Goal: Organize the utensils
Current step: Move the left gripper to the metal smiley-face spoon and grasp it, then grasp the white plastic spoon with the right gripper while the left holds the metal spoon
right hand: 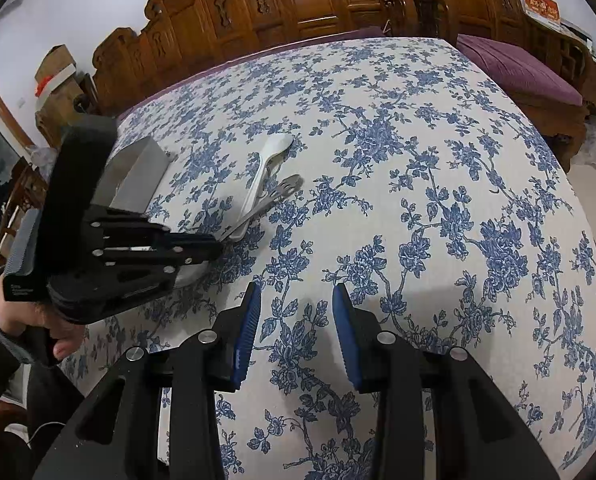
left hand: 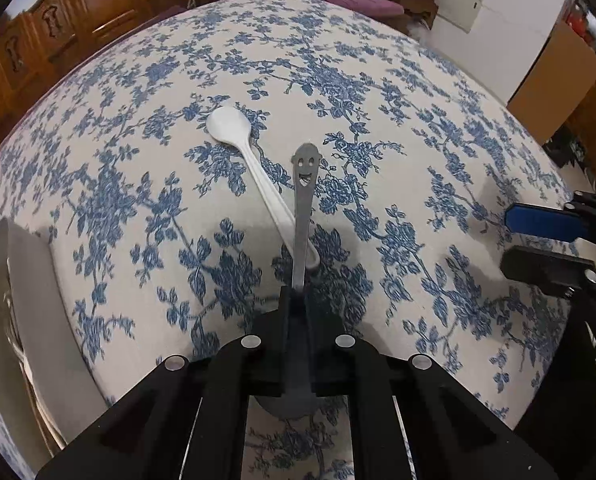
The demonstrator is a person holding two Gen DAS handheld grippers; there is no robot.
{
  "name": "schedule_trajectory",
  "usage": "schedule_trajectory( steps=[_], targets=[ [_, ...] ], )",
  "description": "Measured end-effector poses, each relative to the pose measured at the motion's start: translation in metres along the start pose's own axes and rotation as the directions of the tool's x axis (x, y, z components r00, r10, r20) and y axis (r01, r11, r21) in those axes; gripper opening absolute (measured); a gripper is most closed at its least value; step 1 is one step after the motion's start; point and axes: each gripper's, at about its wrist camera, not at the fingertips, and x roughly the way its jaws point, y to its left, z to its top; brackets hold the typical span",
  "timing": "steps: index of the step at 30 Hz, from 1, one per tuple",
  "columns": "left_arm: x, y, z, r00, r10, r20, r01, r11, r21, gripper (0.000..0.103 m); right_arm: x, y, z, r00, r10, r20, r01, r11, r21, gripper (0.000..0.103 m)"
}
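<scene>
Left wrist view showed your left tool (left hand: 298, 300) clamped on the metal spoon (left hand: 302, 216), its fingers pressed together around the handle near the bowl end. Most of the spoon's bowl was hidden beneath the tool's black frame, with only a dark curve showing below it. The handle ran away from the camera, and its smiley-face end lay clear against the floral tabletop (left hand: 378, 80). It crossed over the near end of the white plastic spoon (left hand: 253, 168), whose bowl lay farther off; whether the two touched there was hard to make out. At the left edge, a metal tray (left hand: 33, 304) was cut off by the frame, and its contents were only pale blurred streaks.

From the right wrist view, your right tool (right hand: 293, 336) hung above the cloth with its blue pads apart and nothing between them. Your left hand (right hand: 37, 316) was partly cut off at the frame's edge, and the tool's body hid where it gripped the metal spoon. The tray's inside was also blocked from this side.
</scene>
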Motion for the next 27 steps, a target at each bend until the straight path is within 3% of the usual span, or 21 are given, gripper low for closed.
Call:
schedule_trajectory(
  steps=[13, 27],
  targets=[
    [-0.065, 0.021, -0.006, 0.988, 0.005, 0.157, 0.009, 0.996, -0.093, 0.005, 0.014, 0.016, 0.020, 1.000, -0.021, -0.001, 0.021, 0.999, -0.038, 0.040],
    [-0.119, 0.053, 0.005, 0.963, 0.048, 0.267, -0.007, 0.988, -0.151, 0.005, 0.078, 0.047, 0.080, 0.999, -0.022, -0.029, 0.018, 0.992, -0.126, 0.040]
  ],
)
